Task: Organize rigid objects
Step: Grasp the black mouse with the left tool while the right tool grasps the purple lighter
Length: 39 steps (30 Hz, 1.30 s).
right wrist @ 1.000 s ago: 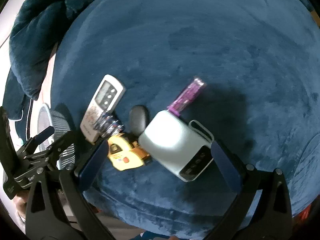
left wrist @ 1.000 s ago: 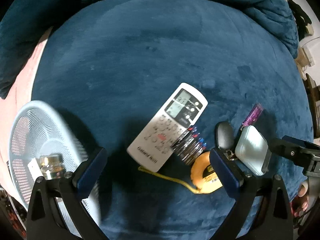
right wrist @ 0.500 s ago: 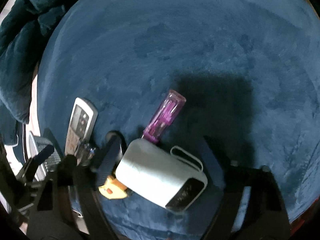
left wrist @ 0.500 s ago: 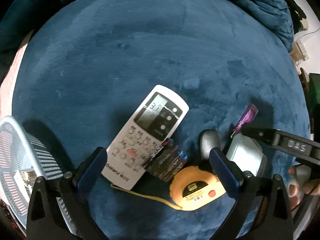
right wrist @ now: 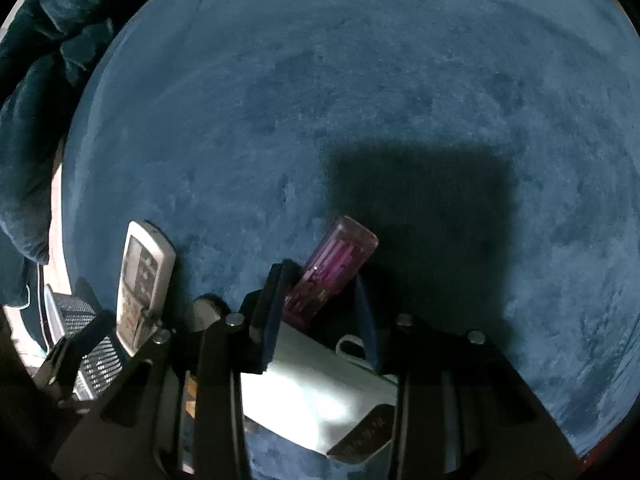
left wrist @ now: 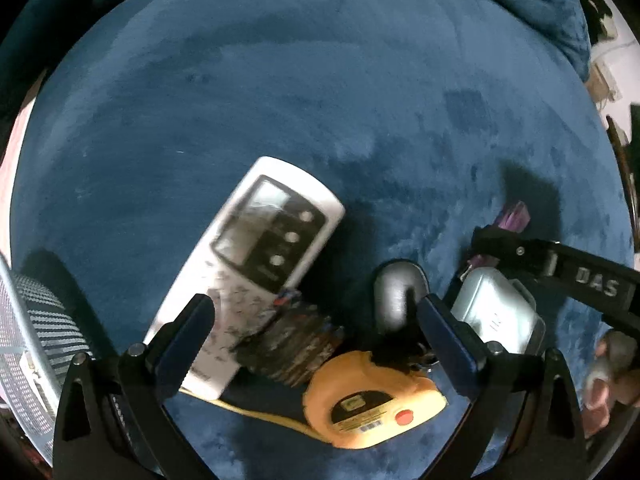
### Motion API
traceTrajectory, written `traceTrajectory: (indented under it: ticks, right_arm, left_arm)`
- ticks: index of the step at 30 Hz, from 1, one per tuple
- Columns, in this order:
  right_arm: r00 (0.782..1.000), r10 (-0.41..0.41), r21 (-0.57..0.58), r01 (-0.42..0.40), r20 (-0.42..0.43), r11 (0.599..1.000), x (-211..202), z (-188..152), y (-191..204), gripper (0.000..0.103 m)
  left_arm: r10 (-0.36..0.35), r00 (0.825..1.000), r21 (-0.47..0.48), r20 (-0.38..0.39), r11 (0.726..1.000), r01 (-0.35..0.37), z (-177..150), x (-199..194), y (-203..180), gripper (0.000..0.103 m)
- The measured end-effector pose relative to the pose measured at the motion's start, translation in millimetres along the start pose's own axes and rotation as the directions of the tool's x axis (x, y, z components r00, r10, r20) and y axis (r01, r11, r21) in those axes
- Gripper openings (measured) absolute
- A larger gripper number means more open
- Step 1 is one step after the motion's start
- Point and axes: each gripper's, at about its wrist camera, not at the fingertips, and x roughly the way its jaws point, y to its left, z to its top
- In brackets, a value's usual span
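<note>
The right gripper point(right wrist: 320, 300) is seen closed around the near end of a purple translucent case point(right wrist: 334, 270), its blue pads set at either side of it. The case lies on the blue plush surface point(right wrist: 360, 100), just above a pale power bank point(right wrist: 316, 392) with a loop strap, which it touches or nearly touches.

The left gripper point(left wrist: 316, 320) is held wide apart, nothing between its fingers. Below and between them a cluster is found: one white remote control point(left wrist: 256, 248), one bundle of batteries point(left wrist: 292, 340) resting against the remote's lower end, one yellow tape measure point(left wrist: 372, 400) with its tape drawn out to the left, and one dark grey oval object point(left wrist: 396, 292).

One white mesh basket point(left wrist: 28, 340) is seen at the left edge; its contents cannot be made out.
</note>
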Motion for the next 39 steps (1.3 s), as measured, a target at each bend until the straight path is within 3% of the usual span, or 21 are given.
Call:
traceTrajectory:
  ticks: [2,6,7,8,14,16,19,27,32,34,36,39]
  right_arm:
    - [1.0,0.007,0.005,-0.007,-0.004,1.0,-2,-3,-4,0.034]
    - [1.0,-0.016,-0.01,0.016,-0.017,1.0,-7,-5,-10,0.034]
    - [0.999,-0.028,-0.021,0.027,-0.024,0.999,-8,-6,-9,0.033]
    - [0.998,-0.051,-0.034,0.05,-0.038,0.998,-7,-8,-9,0.026]
    - [0.996,-0.067,-0.057,0.063,-0.065,0.996,-12,-15,-18,0.022]
    - [0.996,-0.061,-0.05,0.057,-0.067,0.997,-13,-15,-22,0.022]
    - [0.997,-0.036,-0.026,0.035,-0.064,0.999,-15,-14,-29,0.022]
    - [1.0,-0.002,-0.014,0.001,-0.029,1.0,-29,-19,-39,0.023]
    - [0.999,0.0,-0.015,0.0,-0.033,1.0,-33,-16,-45,0.023]
    - [0.999,-0.003,-0.015,0.002,-0.036,1.0,-33,-16,-44,0.023]
    - [0.999,-0.006,-0.014,0.005,-0.038,1.0,-33,-18,-43,0.023]
    - [0.999,0.0,-0.007,0.0,-0.037,1.0,-33,-18,-41,0.023]
  left_arm:
    - [0.005,1.0,0.032,-0.009,0.999,-0.005,-1,5,-11,0.101]
    - [0.086,0.996,0.115,0.003,0.99,-0.086,-5,13,-33,0.101]
    - [0.082,0.997,0.131,0.007,0.988,-0.082,-6,13,-38,0.101]
    - [0.08,0.997,0.153,0.009,0.985,-0.08,-8,12,-43,0.1]
    - [0.079,0.997,0.295,0.001,0.953,-0.076,-19,15,-79,0.099]
    - [0.043,0.999,0.296,-0.009,0.954,-0.039,-19,14,-83,0.099]
    - [-0.083,0.992,0.233,-0.099,0.967,0.104,-15,24,-86,0.091]
    - [-0.052,0.993,0.219,-0.109,0.973,0.075,-5,32,-82,0.088]
    - [-0.055,0.992,0.231,-0.115,0.97,0.081,7,21,-71,0.05]
    - [-0.038,0.997,0.19,-0.065,0.98,0.049,14,15,-65,0.039]
    - [0.003,1.0,0.17,-0.022,0.985,0.001,18,11,-61,0.039]
    - [-0.057,0.997,0.124,-0.059,0.99,0.064,20,18,-53,0.039]
